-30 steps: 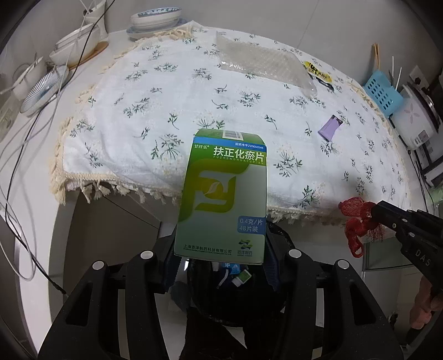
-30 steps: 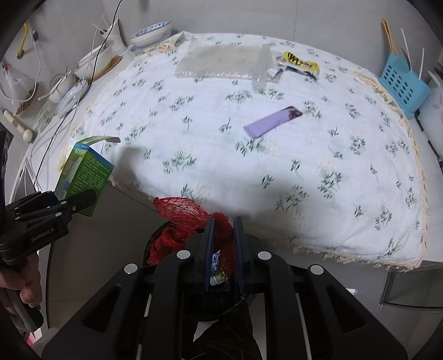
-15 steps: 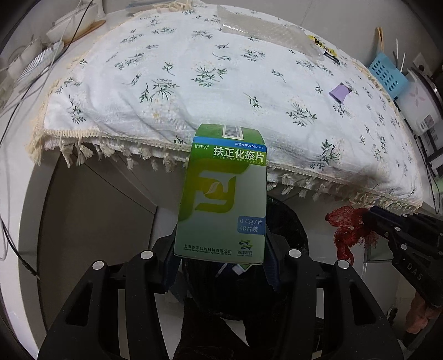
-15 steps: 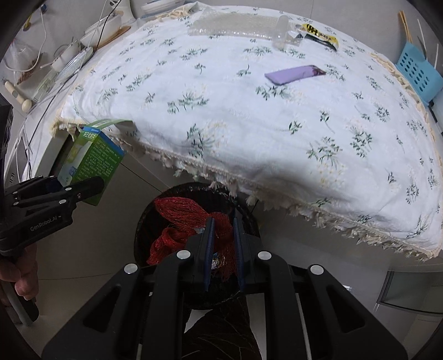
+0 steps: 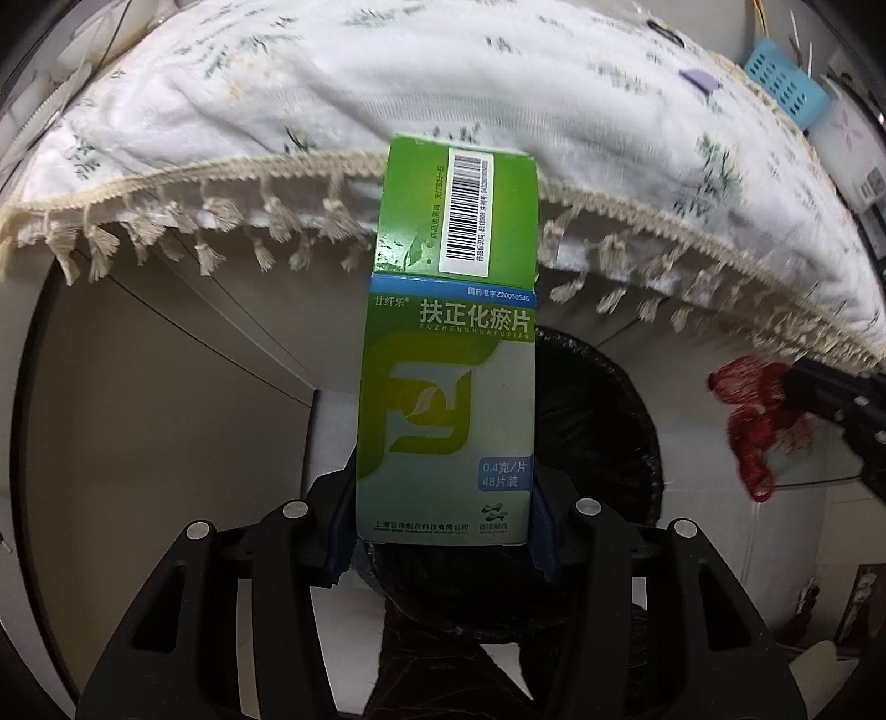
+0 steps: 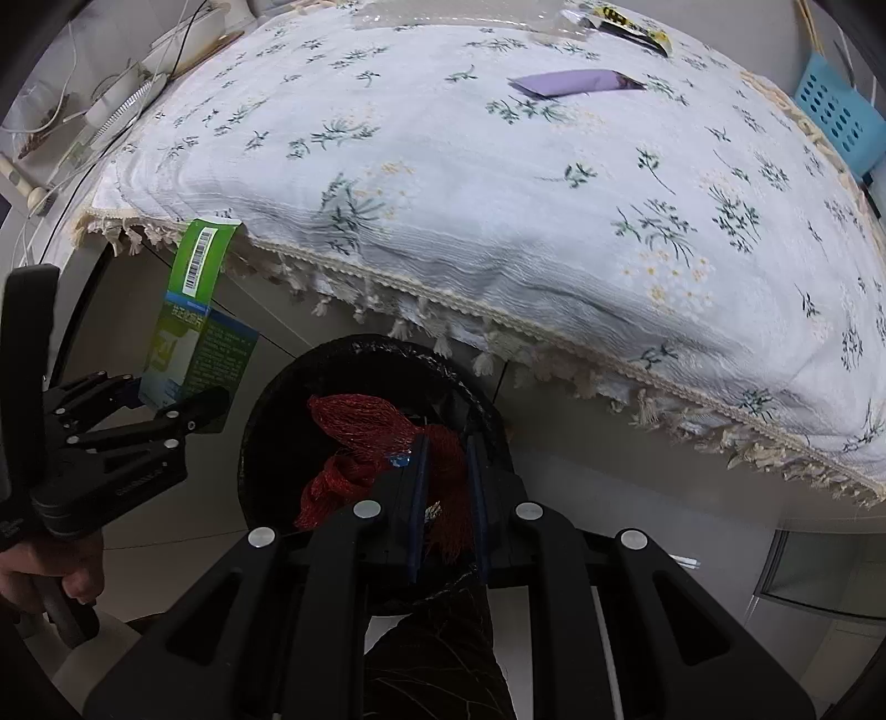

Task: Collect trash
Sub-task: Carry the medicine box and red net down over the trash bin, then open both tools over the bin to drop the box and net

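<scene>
While over bin, left tongs clamp box; right tongs pinch red netting.

glossy cardboard box; red mesh netting; fringed cloth tablecloth

Two handheld grippers are in view: the left gripper and the right gripper. There is one green medicine box, one bunch of red mesh netting and one black trash bin. On the one floral tablecloth lie one purple wrapper and one yellow-black wrapper. One blue perforated basket stands at the edge.
</scene>
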A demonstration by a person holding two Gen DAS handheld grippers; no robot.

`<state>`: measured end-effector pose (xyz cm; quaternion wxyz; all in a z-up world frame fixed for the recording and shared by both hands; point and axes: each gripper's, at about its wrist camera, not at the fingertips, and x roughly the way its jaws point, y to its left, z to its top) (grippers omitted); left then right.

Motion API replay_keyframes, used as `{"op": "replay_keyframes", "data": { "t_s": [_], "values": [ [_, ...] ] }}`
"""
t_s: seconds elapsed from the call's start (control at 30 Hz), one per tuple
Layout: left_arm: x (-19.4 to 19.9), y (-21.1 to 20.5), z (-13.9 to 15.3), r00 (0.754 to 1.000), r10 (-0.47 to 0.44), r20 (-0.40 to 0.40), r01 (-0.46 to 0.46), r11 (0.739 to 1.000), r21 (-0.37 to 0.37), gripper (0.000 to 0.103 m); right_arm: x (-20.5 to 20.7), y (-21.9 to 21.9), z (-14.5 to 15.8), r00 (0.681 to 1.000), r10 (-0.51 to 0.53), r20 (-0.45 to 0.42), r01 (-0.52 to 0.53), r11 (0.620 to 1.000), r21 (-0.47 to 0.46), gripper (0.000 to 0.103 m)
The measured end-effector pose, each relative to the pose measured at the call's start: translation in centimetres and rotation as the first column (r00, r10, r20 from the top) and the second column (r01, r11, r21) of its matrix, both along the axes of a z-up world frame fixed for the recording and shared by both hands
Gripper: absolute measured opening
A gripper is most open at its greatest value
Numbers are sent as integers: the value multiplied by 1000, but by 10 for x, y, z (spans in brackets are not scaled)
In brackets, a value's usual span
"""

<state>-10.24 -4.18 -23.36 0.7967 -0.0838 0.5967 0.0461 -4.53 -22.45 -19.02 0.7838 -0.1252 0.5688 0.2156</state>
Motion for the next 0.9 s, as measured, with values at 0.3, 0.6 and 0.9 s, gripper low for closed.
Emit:
{"op": "replay_keyframes", "data": {
  "t_s": [0.3, 0.6, 0.9],
  "values": [
    [6, -22, -28, 998, -55, -21, 55, 998, -8, 47, -5, -16, -14, 999, -37, -24, 37, 999, -18, 13],
    [10, -39, -25, 995, -102, 6, 102, 993, -54, 48, -11, -21, -32, 996, -55, -70, 53, 998, -28, 13],
    [0, -29, -2, 991, -130, 34, 131, 991, -35, 74, -7, 1, -46, 994, -19, -104, 17, 999, -28, 13]
  ]
}}
